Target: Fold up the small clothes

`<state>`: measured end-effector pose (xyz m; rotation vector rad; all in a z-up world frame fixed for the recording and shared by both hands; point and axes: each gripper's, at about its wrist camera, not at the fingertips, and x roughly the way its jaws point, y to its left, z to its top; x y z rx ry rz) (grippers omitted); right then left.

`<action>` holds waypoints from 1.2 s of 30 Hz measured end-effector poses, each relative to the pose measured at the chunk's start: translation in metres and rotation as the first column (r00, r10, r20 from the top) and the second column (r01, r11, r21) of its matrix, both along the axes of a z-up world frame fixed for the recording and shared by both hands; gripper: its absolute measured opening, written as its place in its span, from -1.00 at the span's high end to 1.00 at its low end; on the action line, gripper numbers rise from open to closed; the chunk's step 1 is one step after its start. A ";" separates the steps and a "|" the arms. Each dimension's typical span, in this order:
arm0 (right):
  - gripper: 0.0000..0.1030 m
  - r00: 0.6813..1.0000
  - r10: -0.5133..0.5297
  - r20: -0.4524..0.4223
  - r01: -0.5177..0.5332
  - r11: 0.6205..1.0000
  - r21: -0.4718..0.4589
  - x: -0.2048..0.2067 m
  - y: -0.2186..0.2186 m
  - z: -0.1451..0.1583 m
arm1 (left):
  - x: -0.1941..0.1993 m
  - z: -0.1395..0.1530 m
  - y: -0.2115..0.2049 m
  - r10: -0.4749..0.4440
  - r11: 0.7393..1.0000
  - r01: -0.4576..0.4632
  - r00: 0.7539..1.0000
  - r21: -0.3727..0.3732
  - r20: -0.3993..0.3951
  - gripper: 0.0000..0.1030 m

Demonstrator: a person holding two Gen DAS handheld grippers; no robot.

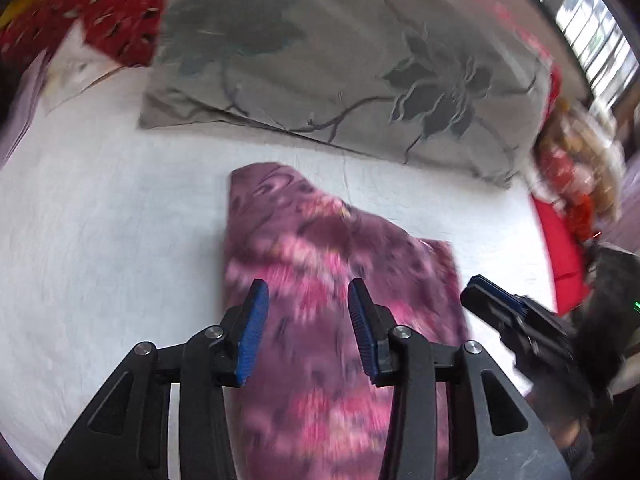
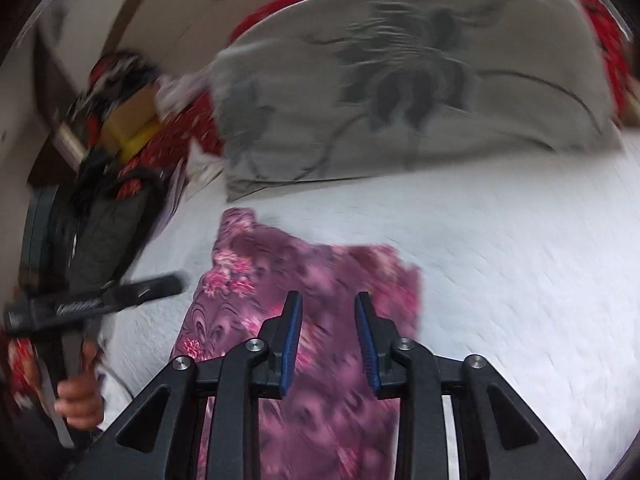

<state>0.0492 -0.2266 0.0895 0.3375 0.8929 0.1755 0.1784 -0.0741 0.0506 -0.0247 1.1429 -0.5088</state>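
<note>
A purple garment with pink flowers (image 1: 320,248) lies on the white bedsheet (image 1: 100,240); it also shows in the right wrist view (image 2: 312,280). My left gripper (image 1: 308,296) is open and empty, held above the garment's near part. My right gripper (image 2: 328,308) is open and empty too, above the same cloth. The right gripper shows at the right edge of the left wrist view (image 1: 492,296). The left gripper shows at the left in the right wrist view (image 2: 152,288), with the hand that holds it (image 2: 80,396) below. Both views are blurred.
A grey pillow with a dark flower pattern (image 1: 340,60) lies behind the garment, also in the right wrist view (image 2: 400,80). Red patterned fabric (image 1: 112,12) lies at the back left. A red item (image 1: 564,252) lies at the bed's right edge. A window (image 1: 592,28) is at the far right.
</note>
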 end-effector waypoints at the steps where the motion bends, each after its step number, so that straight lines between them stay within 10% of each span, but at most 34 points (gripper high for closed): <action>1: 0.49 1.000 0.003 0.008 -0.003 1.000 -0.024 0.006 0.004 -0.003 | 0.012 -0.009 -0.011 0.001 1.000 0.000 1.000 0.028 -0.006 0.24; 6: 0.63 0.996 -0.061 -0.058 0.055 0.994 -0.097 0.040 -0.006 -0.048 | 0.049 -0.053 -0.033 0.052 0.986 -0.046 0.998 0.159 -0.035 0.16; 12: 0.64 0.994 -0.070 -0.082 0.065 0.996 -0.062 0.049 -0.020 -0.041 | 0.053 -0.037 -0.020 0.024 0.990 -0.015 0.998 0.144 -0.057 0.14; 16: 0.50 0.999 0.046 -0.021 -0.046 0.999 0.008 0.006 -0.018 -0.006 | 0.021 -0.007 0.026 0.021 0.998 -0.021 1.000 0.064 -0.013 0.02; 19: 0.36 0.991 0.123 -0.052 -0.124 0.992 0.000 -0.024 -0.008 -0.010 | -0.012 -0.017 0.041 0.033 0.996 -0.034 0.999 0.087 0.015 -0.51; 21: 0.29 0.975 0.117 -0.190 -0.135 0.987 -0.083 -0.027 0.000 -0.041 | -0.022 -0.041 0.034 0.013 0.989 -0.007 0.999 0.146 -0.036 -0.55; 28: 0.19 0.984 0.109 -0.144 -0.122 0.989 -0.088 -0.063 0.012 -0.004 | -0.060 -0.007 0.060 0.036 0.992 -0.038 0.999 0.116 0.026 -0.54; 32: 0.01 0.963 0.095 -0.252 -0.155 0.960 -0.231 -0.085 0.027 -0.036 | -0.077 -0.046 0.053 0.010 0.974 -0.004 1.000 0.227 -0.023 -0.62; 36: 0.00 0.977 0.013 -0.215 -0.065 0.970 -0.236 -0.099 0.022 -0.023 | -0.080 -0.032 0.067 0.041 0.982 -0.034 0.999 0.185 -0.035 -0.60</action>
